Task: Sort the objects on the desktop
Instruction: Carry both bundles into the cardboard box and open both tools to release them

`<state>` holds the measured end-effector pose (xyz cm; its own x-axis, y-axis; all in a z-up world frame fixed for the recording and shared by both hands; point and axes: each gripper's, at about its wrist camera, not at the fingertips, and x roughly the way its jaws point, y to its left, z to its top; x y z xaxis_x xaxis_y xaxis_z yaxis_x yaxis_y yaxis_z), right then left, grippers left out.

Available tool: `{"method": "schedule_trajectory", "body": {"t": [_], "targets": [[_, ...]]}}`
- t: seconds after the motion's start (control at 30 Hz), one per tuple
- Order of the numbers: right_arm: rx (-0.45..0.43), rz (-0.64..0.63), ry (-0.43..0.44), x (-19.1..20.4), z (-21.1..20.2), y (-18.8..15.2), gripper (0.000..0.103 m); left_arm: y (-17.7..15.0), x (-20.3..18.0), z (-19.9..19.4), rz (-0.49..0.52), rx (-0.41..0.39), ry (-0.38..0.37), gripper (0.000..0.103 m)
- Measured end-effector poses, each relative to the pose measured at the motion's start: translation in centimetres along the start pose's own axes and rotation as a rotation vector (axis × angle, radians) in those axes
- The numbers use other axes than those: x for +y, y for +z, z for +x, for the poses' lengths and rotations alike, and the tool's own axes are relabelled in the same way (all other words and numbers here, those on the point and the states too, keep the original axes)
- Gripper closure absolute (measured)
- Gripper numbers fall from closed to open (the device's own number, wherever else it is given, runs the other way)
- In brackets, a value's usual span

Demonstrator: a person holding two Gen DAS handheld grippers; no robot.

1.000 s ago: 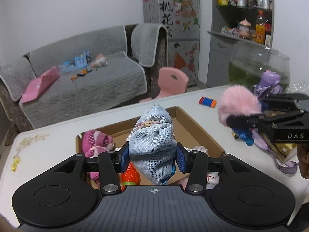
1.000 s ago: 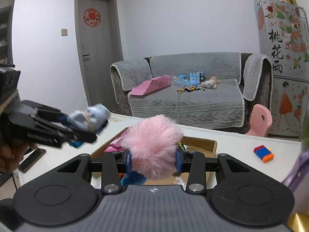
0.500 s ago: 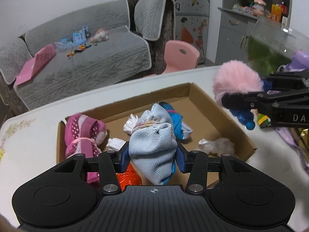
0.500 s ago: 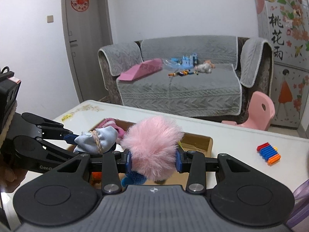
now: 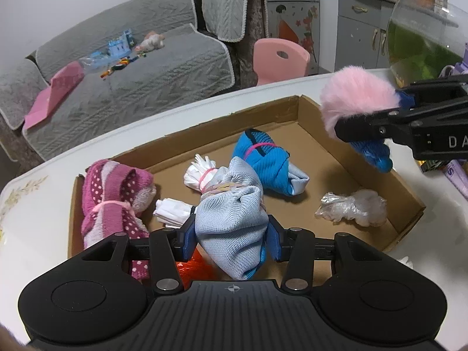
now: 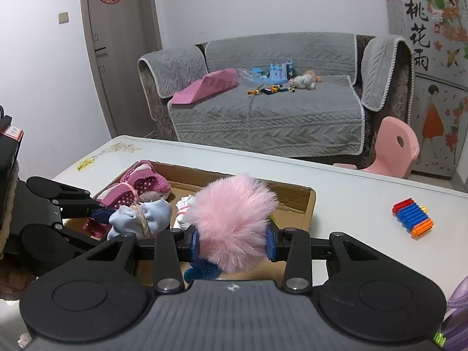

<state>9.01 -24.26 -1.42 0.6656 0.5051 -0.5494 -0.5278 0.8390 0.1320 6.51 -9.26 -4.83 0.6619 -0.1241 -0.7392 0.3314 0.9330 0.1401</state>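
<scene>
Both tongs have dropped toward the cardboard box [image 5: 405,199]: left tongs [image 5: 231,231] grip a grey sock bundle [image 5: 234,234], right tongs [image 6: 232,241] a pink pompom [image 6: 231,222]; release looks next.

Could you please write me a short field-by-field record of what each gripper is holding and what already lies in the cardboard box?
left gripper: shut on pale blue sock bundle, above the box
right gripper: shut on pink pompom with blue knit below
cardboard box: open, on white table
in box: pink dotted socks, blue sock bundle, white tied bundle, clear plastic bag
outside box: coloured blocks on the table
</scene>
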Motion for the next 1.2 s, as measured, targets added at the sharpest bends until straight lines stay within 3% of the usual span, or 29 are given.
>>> {"method": "schedule_trajectory", "body": {"t": [0.4, 0.77, 1.03, 1.07, 1.17, 1.2], "targets": [[0.024, -0.104, -0.035, 0.8, 1.5, -0.2, 0.066, -0.5, -0.8, 1.7, 0.024, 0.023, 0.018, 0.049], [0.05, -0.279, -0.103, 2.6, 2.8, -1.1, 0.066, -0.9, -1.3, 3.0, 0.038, 0.045, 0.024, 0.049], [0.098, -0.27, -0.121, 1.8, 4.2, -1.7, 0.065, -1.0, -1.6, 3.2, 0.036, 0.043, 0.025, 0.048], [0.103, -0.267, -0.122, 1.7, 4.3, -1.8, 0.065, -1.0, -1.6, 3.2, 0.037, 0.041, 0.026, 0.047], [0.114, -0.259, -0.128, 1.4, 4.4, -2.1, 0.064, -1.1, -1.7, 3.3, 0.044, 0.034, 0.039, 0.025], [0.111, -0.254, -0.127, 1.4, 4.3, -2.2, 0.062, -1.1, -1.9, 3.3, 0.052, 0.032, 0.042, 0.024]]}}
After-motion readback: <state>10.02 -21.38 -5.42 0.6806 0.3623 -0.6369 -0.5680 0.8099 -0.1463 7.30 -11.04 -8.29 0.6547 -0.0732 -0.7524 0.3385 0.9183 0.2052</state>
